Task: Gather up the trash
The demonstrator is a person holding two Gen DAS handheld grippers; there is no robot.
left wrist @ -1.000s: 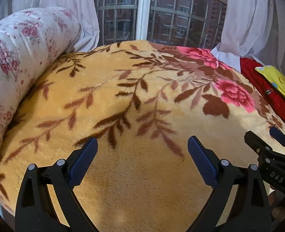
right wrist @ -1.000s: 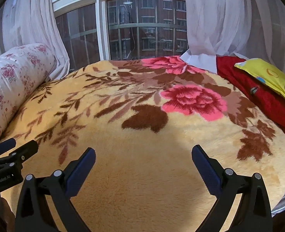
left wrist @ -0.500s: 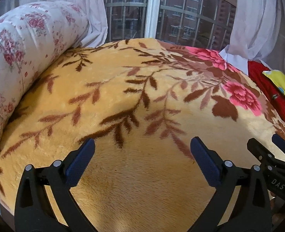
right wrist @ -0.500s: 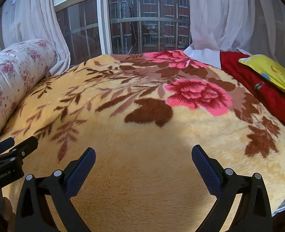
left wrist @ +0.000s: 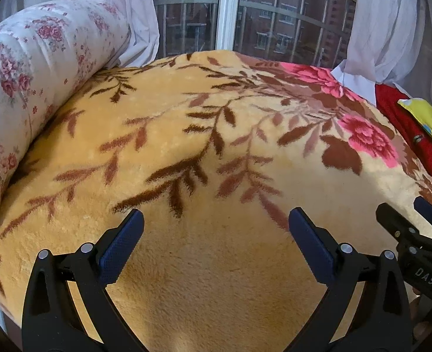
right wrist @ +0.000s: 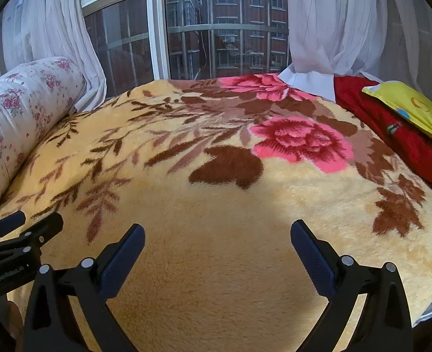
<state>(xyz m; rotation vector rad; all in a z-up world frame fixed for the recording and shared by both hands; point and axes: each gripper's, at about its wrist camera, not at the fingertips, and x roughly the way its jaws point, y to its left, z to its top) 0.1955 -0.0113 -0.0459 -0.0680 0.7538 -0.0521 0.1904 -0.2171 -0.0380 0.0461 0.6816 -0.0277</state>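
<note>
- Left gripper (left wrist: 216,223): jaws wide apart, empty, above blanket (left wrist: 216,135).
- Right gripper (right wrist: 217,237): jaws wide apart, empty, above same blanket.
- Beside blanket: flowered bolster (left wrist: 34,67), yellow pillow (right wrist: 406,108).

**Two wrist views, side by side over one bed**

Both cameras sit close above the near edge of the yellow floral blanket (left wrist: 186,135), looking forward and downward toward the window (right wrist: 222,29). The left view faces more toward the rolled floral quilt (left wrist: 34,67); the right view takes in more of the red cloth (right wrist: 398,135). They share blanket, window, curtains, and each sees the other's gripper at its edge.
</note>
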